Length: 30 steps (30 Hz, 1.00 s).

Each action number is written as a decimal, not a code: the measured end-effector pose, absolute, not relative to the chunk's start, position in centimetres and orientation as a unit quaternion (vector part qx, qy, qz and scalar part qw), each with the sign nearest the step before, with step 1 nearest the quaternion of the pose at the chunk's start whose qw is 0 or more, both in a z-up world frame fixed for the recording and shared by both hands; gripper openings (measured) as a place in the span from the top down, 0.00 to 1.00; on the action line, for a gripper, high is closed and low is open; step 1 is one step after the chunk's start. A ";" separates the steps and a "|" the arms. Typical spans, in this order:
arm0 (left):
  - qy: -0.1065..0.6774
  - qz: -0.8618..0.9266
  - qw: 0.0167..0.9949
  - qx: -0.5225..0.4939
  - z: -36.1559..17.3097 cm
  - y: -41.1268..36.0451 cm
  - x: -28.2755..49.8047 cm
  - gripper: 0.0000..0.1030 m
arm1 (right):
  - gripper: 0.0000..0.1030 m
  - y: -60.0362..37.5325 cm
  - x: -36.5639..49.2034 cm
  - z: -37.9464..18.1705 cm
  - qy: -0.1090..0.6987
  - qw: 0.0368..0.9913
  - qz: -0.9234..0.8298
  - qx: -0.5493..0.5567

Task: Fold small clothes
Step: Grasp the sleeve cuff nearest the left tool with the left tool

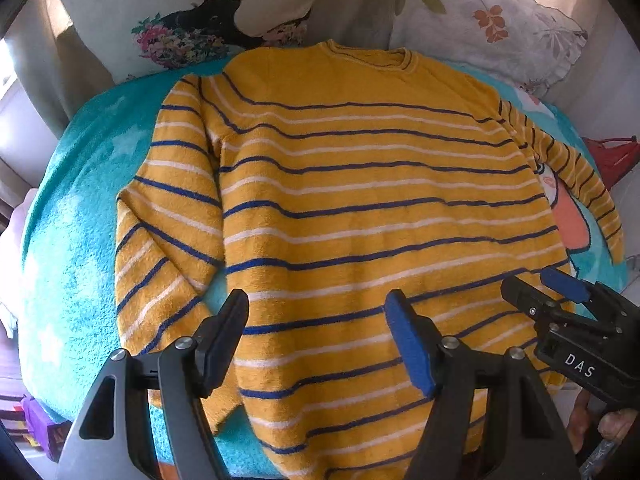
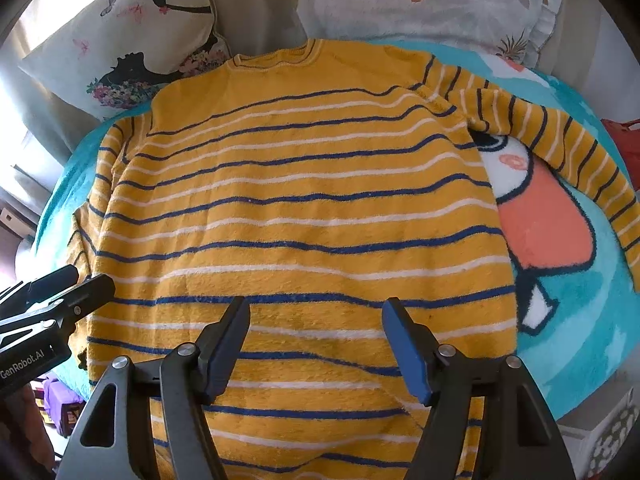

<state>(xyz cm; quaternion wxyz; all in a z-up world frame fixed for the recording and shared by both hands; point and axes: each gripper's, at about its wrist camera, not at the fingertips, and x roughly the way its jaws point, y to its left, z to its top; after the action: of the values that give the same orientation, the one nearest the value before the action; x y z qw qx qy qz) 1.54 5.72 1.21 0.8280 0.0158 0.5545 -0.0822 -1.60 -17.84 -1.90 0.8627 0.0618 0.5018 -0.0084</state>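
Sweater: we see the yellow striped sweater [image 1: 360,208] lying flat on the teal blanket [image 1: 72,240], collar toward the pillows [image 2: 440,0].
Left gripper [image 1: 316,336]: we hold it spread above the hem, gripping nothing.
Right gripper [image 2: 314,340]: likewise spread, empty.

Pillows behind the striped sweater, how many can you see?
2. One pillow with a dark silhouette print sits behind the sweater's left shoulder; one leaf-print pillow sits behind its right shoulder. Others may be hidden.
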 end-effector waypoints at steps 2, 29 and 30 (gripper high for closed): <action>0.553 -0.070 0.830 0.007 1.1 7.3 1.8 0.32 | 0.29 -17.5 -1.5 -2.0 0.504 0.862 -0.008 0.060; 0.530 0.128 0.816 -0.192 -1.6 32.5 3.8 0.92 | 0.27 -13.1 -0.4 -2.7 0.518 0.855 -0.004 0.027; 0.527 0.141 0.813 -0.202 -1.5 33.9 3.8 0.86 | 0.27 -12.9 -0.3 -2.6 0.518 0.855 -0.002 0.024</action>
<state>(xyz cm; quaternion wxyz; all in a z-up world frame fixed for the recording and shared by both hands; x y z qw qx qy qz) 3.81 33.87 -1.54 0.8131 -0.2017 0.5274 0.1413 -0.34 -12.90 -2.65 0.8552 0.0239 0.5177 -0.0016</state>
